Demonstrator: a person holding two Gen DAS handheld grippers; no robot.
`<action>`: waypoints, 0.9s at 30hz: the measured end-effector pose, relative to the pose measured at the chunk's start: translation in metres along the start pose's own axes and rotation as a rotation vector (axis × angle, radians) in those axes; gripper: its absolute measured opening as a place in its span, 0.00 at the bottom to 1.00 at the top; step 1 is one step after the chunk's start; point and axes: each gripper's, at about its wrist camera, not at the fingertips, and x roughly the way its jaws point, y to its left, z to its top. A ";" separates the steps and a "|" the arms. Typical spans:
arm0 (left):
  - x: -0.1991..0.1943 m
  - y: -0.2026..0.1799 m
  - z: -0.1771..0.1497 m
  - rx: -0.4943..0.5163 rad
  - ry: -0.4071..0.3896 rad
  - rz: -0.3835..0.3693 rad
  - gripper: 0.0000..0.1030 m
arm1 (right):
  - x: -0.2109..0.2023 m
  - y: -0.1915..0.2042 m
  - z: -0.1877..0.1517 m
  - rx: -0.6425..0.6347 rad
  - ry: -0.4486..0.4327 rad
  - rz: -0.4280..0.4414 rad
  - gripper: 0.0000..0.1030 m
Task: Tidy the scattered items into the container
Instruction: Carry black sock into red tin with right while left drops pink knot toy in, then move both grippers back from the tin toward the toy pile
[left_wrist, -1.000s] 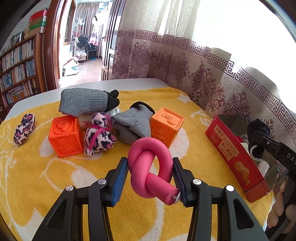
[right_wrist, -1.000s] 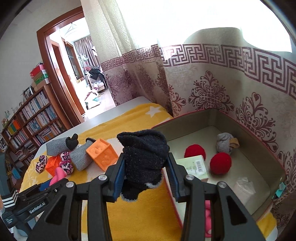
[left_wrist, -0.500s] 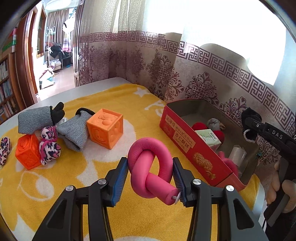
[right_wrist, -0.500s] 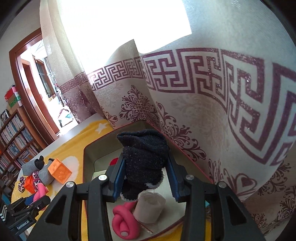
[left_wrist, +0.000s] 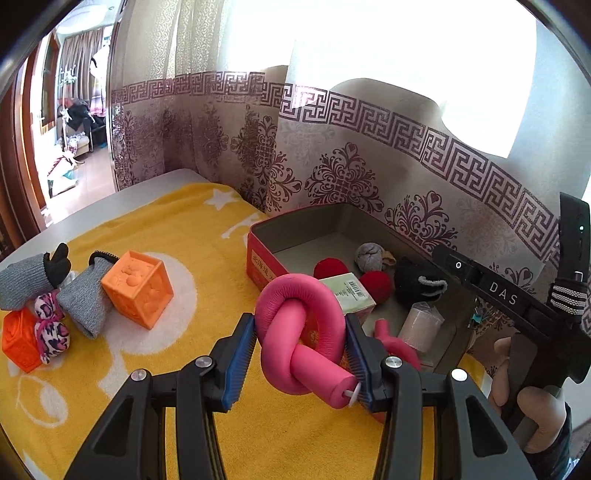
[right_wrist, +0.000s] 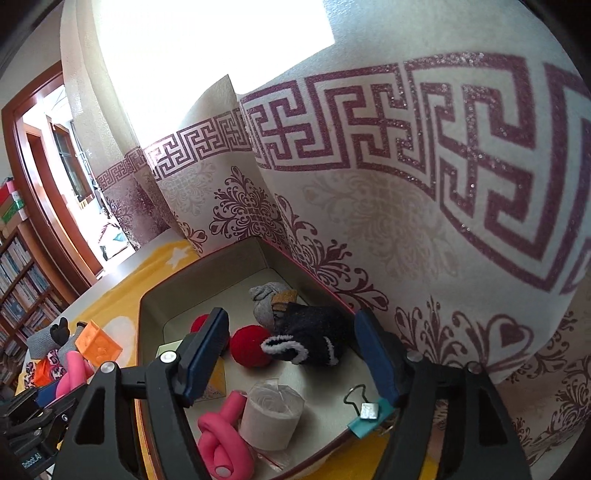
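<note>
My left gripper (left_wrist: 299, 326) is shut on a pink knotted foam roller (left_wrist: 284, 295), held above the yellow blanket just in front of the red box (left_wrist: 258, 258). In the right wrist view my right gripper (right_wrist: 291, 321) hangs over the box's far end (right_wrist: 147, 306) with its jaws opening. A black sock (right_wrist: 314, 339) lies loose on the box floor between and below the blue pads, which do not touch it. The same black sock (left_wrist: 410, 280) shows in the left wrist view, beside the right gripper's housing (left_wrist: 498, 295) and the hand that holds it.
On the blanket lie two orange cubes (left_wrist: 138, 293) (left_wrist: 18, 339), two grey gloves (left_wrist: 85, 299) (left_wrist: 26, 280) and a leopard-print tie (left_wrist: 50, 328). The box holds red balls (right_wrist: 251, 345), a grey sock ball (right_wrist: 264, 299), a tape roll (right_wrist: 271, 413), another pink knot (right_wrist: 221, 439) and a binder clip (right_wrist: 365, 410). A patterned curtain hangs close behind.
My right gripper's jaws have spread and the black sock has dropped from them into the box. My left gripper has carried the pink knot across the blanket toward the box.
</note>
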 end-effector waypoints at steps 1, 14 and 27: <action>0.002 -0.005 0.002 0.009 0.000 -0.007 0.48 | -0.002 -0.001 0.002 0.005 -0.005 0.002 0.72; 0.032 -0.067 0.007 0.131 0.070 -0.134 0.81 | -0.011 -0.001 0.003 0.016 -0.041 0.008 0.72; 0.015 -0.014 -0.004 -0.003 0.050 -0.081 0.81 | -0.016 0.009 -0.002 -0.003 -0.042 0.029 0.73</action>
